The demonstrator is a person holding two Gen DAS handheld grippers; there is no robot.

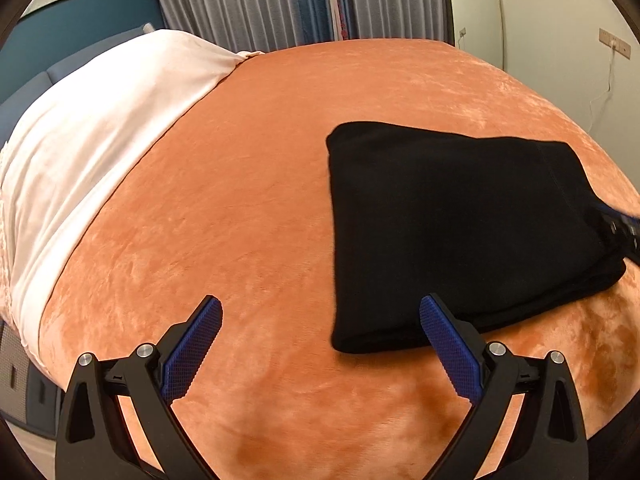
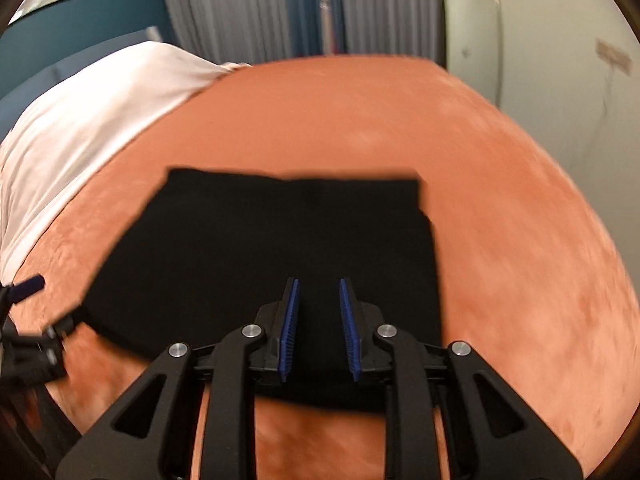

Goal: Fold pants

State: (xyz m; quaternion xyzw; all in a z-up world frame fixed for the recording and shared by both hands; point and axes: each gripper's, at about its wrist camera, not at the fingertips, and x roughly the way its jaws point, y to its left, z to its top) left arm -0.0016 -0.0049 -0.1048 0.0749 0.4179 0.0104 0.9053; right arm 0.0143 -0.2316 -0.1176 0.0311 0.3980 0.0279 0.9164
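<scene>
An orange plush bedspread (image 1: 248, 184) is covering the bed, with a white pillow (image 1: 100, 132) and grey curtains (image 1: 240, 0) lying beyond. Folded black pants (image 1: 452, 224) are resting on it. The left gripper (image 1: 320, 320) is gaping wide, empty; the right gripper (image 2: 319, 308) is hovering over the pants, jaws narrowly parted, gripping nothing.
</scene>
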